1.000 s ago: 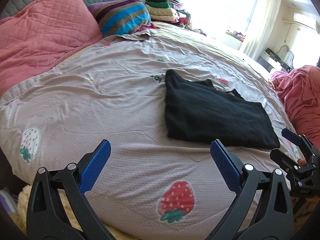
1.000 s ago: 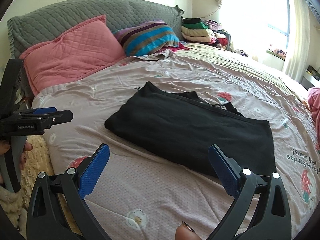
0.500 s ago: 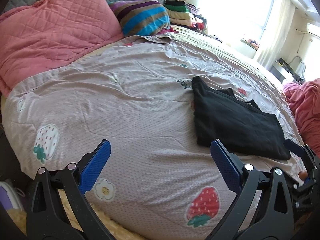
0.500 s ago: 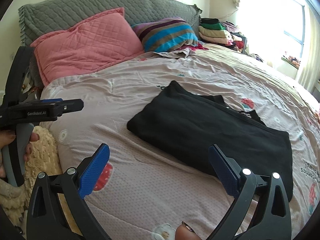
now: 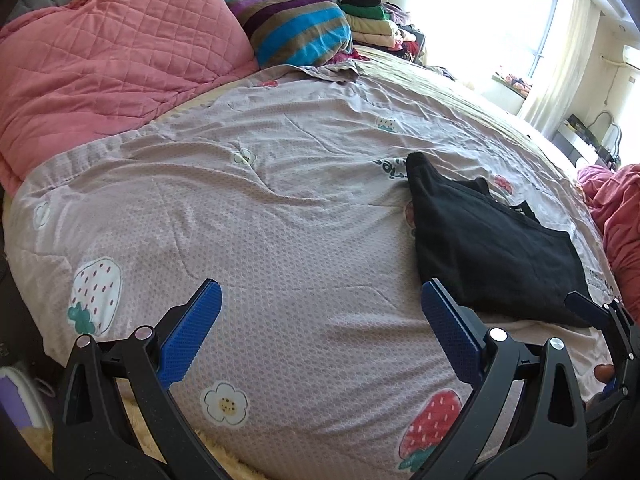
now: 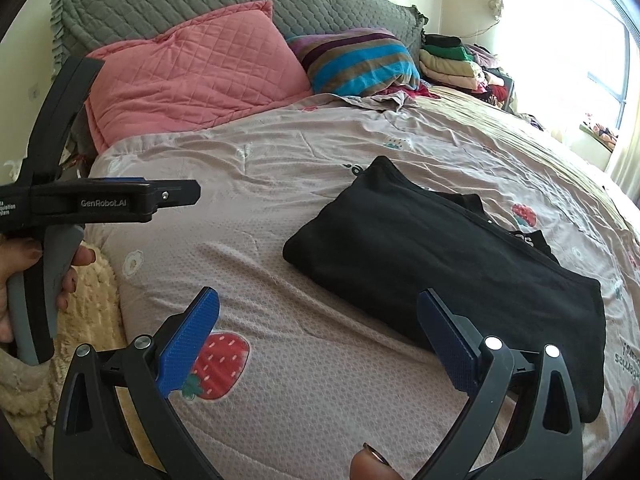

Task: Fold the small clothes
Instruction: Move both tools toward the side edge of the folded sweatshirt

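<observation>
Right wrist view: a folded black knit garment (image 6: 448, 276) lies flat at centre right of the frame on a wrinkled mauve bedspread printed with strawberries and flowers (image 6: 280, 168). Both claws gape wide and empty: the right gripper (image 6: 316, 336), with ribbed blue pads, hovers low in the frame just short of the garment's near edge, while the left gripper (image 6: 176, 194), gripped by a hand (image 6: 24, 280), hangs at far left over the bed's edge. A quilted pink pillow (image 6: 192, 80), a striped cushion (image 6: 356, 60) and a grey quilted headboard (image 6: 200, 4) line the top; stacked clothes (image 6: 452, 60) sit upper right.
</observation>
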Tool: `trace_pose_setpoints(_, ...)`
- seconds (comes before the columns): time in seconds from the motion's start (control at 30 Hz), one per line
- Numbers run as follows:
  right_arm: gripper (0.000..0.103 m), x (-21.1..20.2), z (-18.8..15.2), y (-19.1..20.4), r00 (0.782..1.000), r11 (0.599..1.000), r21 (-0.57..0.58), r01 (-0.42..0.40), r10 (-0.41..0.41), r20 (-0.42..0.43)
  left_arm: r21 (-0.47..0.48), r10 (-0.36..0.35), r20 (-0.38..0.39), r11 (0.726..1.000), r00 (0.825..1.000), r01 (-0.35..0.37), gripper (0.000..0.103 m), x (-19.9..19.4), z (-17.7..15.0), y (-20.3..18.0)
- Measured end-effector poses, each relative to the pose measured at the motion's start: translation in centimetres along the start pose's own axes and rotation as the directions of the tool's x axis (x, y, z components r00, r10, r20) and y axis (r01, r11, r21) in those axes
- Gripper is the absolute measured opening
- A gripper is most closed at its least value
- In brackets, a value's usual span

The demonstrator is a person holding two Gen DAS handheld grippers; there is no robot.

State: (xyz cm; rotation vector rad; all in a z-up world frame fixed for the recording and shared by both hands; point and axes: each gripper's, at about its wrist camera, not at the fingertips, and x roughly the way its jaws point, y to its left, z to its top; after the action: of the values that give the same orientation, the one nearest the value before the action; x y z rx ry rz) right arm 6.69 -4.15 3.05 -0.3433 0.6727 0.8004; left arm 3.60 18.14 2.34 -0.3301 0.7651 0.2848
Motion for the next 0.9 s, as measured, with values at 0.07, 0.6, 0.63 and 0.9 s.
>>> trace_pose_setpoints(0.07, 0.098, 0.4, 0.1, 0.1, 1.000, 1.000, -0.002, 0.003, -0.003, -0.001, 0.006, 0.001, -0.005, 1.000, 1.000, -0.001, 0.093, 0.4, 0.3, -0.1)
trace_pose_setpoints(0.6, 0.098, 4.0, 0.5, -1.4, 0.995, 0.996, -0.024, 0.088, -0.089, -0.037, 0.103, -0.003, -0.051, 0.995, 0.999, 0.009, 0.093, 5.4, 3.4, -3.3)
trace_pose_setpoints(0.63, 0.098, 4.2, 0.5, -1.6, 0.995, 0.995, -0.021, 0.095, -0.096, -0.041, 0.107, -0.005, -0.057, 0.994, 0.998, 0.011, 0.093, 5.8, 3.5, -3.6)
trace_pose_setpoints(0.9, 0.098, 5.3, 0.4, -3.8, 0.989, 0.991, 0.015, 0.135, -0.134, -0.057, 0.143, -0.005, -0.089, 0.989, 0.996, 0.018, 0.093, 8.3, 4.6, -5.3)
